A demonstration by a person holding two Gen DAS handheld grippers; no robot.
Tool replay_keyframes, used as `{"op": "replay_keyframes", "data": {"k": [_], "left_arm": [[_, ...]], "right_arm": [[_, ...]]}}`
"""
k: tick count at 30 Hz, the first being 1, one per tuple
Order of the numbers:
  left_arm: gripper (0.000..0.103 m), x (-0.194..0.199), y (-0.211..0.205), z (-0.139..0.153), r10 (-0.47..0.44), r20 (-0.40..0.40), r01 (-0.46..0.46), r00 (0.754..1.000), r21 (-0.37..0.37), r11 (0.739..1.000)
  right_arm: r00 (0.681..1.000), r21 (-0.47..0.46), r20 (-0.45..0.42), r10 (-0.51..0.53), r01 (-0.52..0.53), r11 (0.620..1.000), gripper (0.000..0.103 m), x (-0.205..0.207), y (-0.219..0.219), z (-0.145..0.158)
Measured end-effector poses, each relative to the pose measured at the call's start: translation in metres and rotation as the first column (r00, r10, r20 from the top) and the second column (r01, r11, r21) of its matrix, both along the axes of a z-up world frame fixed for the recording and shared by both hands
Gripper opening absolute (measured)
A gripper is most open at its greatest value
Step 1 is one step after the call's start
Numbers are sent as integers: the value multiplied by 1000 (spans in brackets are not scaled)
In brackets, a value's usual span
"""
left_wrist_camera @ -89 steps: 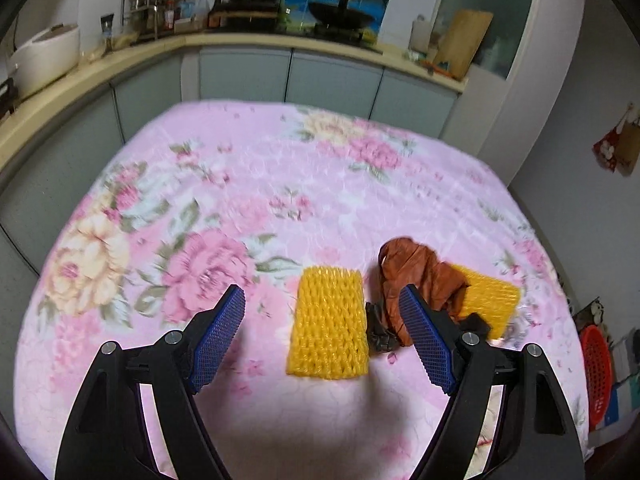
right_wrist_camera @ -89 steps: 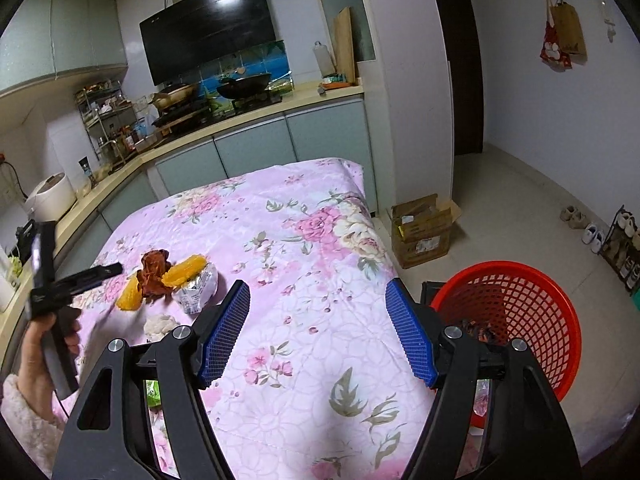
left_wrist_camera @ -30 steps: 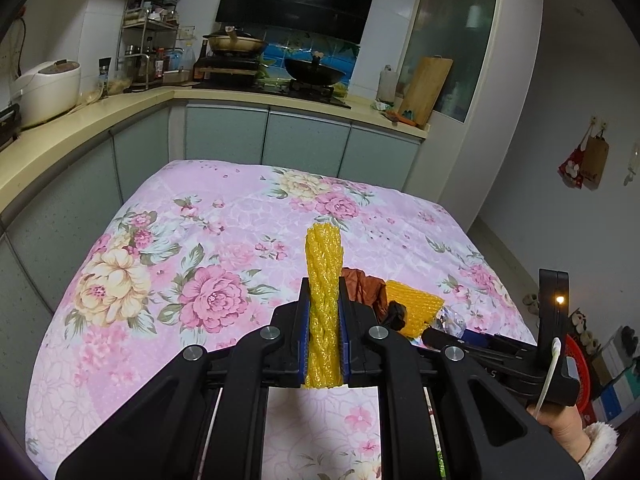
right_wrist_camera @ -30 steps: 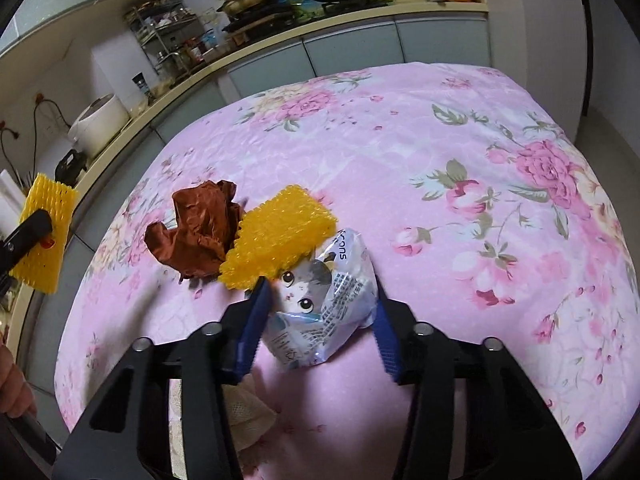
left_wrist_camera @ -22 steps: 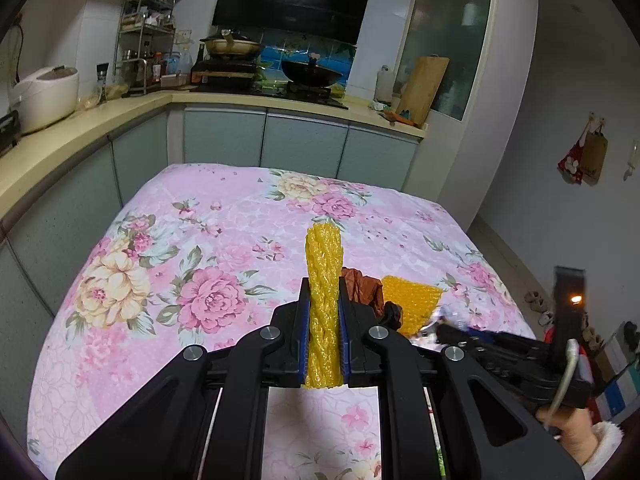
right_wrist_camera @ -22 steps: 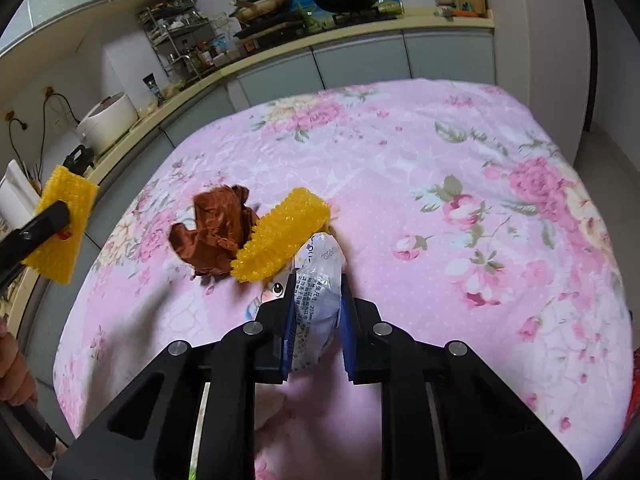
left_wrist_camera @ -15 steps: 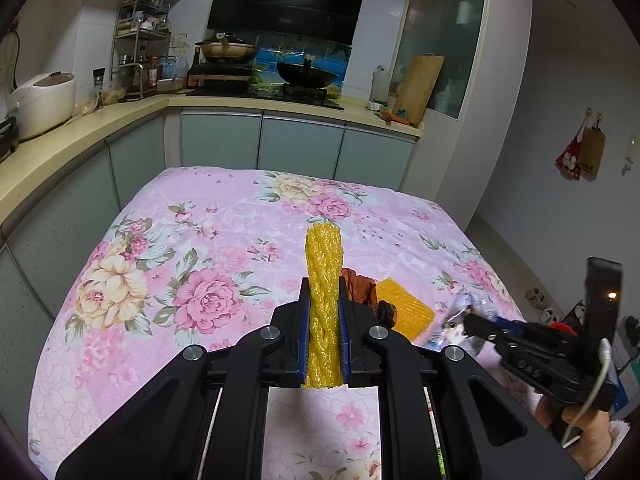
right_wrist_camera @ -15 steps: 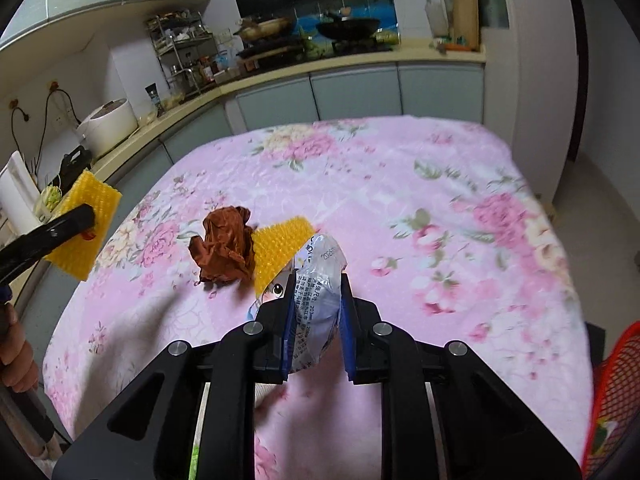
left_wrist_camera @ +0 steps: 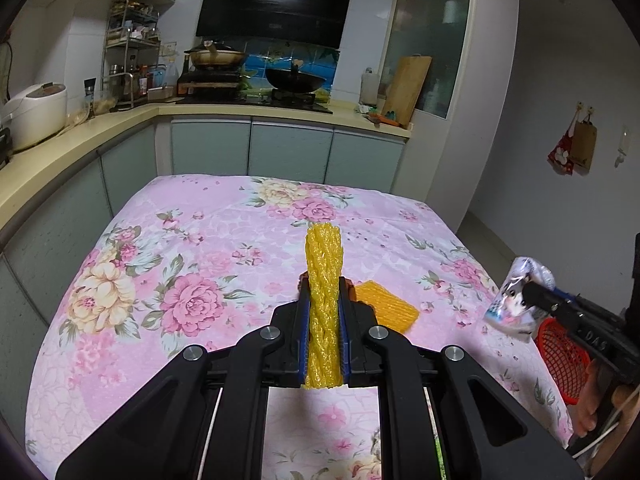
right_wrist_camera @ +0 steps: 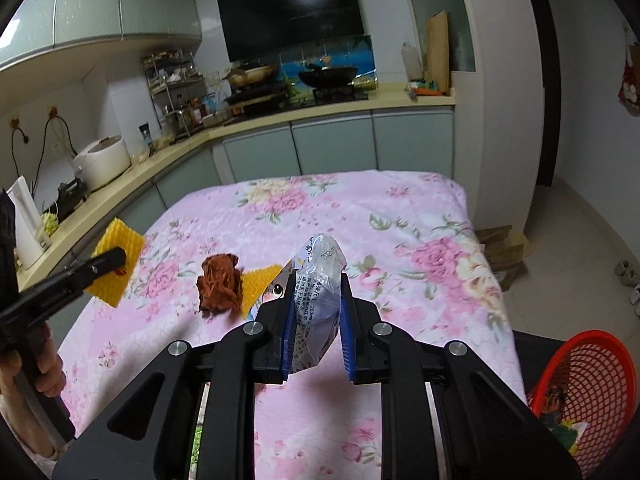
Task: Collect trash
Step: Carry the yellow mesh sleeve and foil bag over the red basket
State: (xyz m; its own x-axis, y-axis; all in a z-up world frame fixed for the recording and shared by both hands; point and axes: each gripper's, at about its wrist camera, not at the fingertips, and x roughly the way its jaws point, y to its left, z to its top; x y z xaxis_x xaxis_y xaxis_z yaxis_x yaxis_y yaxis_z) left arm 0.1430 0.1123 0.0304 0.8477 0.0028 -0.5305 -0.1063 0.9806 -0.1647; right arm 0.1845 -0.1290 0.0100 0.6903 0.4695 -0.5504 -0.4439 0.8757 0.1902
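Note:
My left gripper [left_wrist_camera: 324,308] is shut on a yellow foam net [left_wrist_camera: 323,280], squeezed upright between the blue pads and held above the pink flowered table. In the right wrist view the same left gripper [right_wrist_camera: 114,259] holds this foam net [right_wrist_camera: 120,250] at the left. My right gripper [right_wrist_camera: 316,300] is shut on a crinkled silver-blue snack bag [right_wrist_camera: 318,276], lifted off the table; the left wrist view shows that snack bag [left_wrist_camera: 516,300] at the right. On the cloth lie a second yellow foam net [left_wrist_camera: 386,306] and a crumpled brown wrapper [right_wrist_camera: 220,282].
A red mesh basket [right_wrist_camera: 580,384] with some trash stands on the floor beyond the table's right edge. Kitchen counters with a rice cooker [right_wrist_camera: 102,162] run along the back and left. A cardboard box [right_wrist_camera: 502,252] sits on the floor at the right.
My right gripper closed on the snack bag and lifted it off the table toward the right. The left gripper kept the foam net held still.

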Motion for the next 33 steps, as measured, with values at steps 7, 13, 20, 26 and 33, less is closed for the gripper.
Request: {"op": "replay_keyframes", "data": {"k": [7, 13, 20, 26, 33], "left_arm": [[10, 2, -24, 2, -43, 0, 43, 999, 15, 999], [10, 8, -58, 7, -109, 4, 109, 994, 34, 994], [10, 13, -94, 14, -173, 12, 172, 985, 54, 984], [10, 19, -121, 16, -222, 11, 220, 975, 65, 973], [11, 28, -154, 18, -283, 5, 282, 959, 56, 958]], "right_arm": [[999, 19, 39, -19, 19, 1000, 19, -14, -17, 11], [996, 34, 78, -43, 40, 999, 19, -26, -37, 25], [988, 45, 119, -98, 93, 995, 19, -36, -71, 37], [977, 53, 135, -166, 160, 986, 19, -40, -101, 41], [962, 64, 129, -241, 235, 970, 19, -42, -127, 41]]}}
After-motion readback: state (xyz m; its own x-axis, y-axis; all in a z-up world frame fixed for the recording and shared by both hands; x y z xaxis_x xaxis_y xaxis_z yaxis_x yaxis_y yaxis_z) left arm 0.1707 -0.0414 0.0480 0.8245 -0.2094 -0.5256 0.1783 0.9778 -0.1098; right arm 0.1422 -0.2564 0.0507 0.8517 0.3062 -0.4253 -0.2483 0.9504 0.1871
